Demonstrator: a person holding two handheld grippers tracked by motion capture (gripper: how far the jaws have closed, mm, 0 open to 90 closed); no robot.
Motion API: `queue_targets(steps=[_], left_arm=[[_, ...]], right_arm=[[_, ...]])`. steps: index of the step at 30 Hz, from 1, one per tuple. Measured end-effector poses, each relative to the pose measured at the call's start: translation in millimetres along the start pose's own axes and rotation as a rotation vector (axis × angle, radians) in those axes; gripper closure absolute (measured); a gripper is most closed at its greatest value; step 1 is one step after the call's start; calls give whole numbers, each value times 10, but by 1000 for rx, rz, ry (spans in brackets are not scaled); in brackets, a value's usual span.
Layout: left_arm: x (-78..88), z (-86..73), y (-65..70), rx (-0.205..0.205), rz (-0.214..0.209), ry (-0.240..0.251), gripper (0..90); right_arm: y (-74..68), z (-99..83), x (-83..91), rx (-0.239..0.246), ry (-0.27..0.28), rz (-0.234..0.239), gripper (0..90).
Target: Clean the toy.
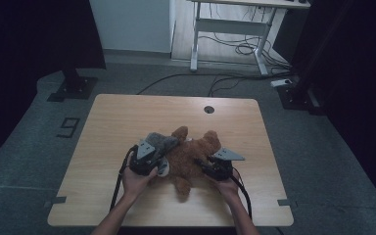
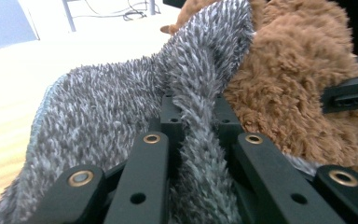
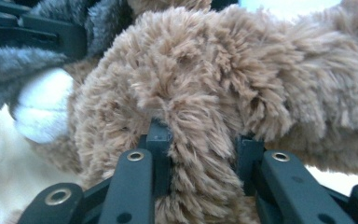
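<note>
A brown plush teddy bear (image 1: 192, 155) lies in the middle of the wooden table (image 1: 122, 115). A grey fuzzy cloth (image 1: 161, 142) covers its left side. My left gripper (image 1: 157, 159) is shut on a fold of that grey cloth (image 2: 112, 107), which bunches between its jaws (image 2: 198, 116), with the bear (image 2: 303, 79) just to the right. My right gripper (image 1: 209, 166) is at the bear's right side, shut on a tuft of brown fur (image 3: 205, 70) pinched between its jaws (image 3: 205, 140). A white patch (image 3: 44, 109) of the bear shows beside the grey cloth (image 3: 9, 70).
A round cable hole (image 1: 209, 109) sits near the table's far edge. Beyond the table stand a white desk frame (image 1: 230, 29), loose floor cables (image 1: 215, 81) and two black stand bases (image 1: 73, 88) (image 1: 296, 95). A "9" marking (image 1: 68, 127) is on the floor at the left.
</note>
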State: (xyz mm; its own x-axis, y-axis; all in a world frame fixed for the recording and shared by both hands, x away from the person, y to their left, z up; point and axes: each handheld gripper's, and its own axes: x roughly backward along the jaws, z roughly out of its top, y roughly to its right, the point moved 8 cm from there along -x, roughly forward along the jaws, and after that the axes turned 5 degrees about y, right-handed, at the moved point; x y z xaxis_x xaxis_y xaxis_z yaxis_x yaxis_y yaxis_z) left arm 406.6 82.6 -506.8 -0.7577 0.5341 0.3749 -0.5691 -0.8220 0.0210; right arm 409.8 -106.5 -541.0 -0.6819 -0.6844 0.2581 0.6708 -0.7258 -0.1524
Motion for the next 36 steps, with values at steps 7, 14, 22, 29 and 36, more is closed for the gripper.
queue_targets(steps=[7,14,22,29,36], left_arm=[[-3,297,162,10,-57,51,794],[-232,570,761,-60,-165,40,790],[-733,538,1020,-149,-136,-84,790],[-570,410,744,-126,-82,-55,792],[-358,184,139,-62,13,-86,791]], right_arm=[[7,202,36,142,102,-53,658],[92,-23,16,92,72,-12,648],[20,-120,59,139,76,6,644],[37,-184,67,136,60,12,643],[35,-197,101,122,63,35,638]])
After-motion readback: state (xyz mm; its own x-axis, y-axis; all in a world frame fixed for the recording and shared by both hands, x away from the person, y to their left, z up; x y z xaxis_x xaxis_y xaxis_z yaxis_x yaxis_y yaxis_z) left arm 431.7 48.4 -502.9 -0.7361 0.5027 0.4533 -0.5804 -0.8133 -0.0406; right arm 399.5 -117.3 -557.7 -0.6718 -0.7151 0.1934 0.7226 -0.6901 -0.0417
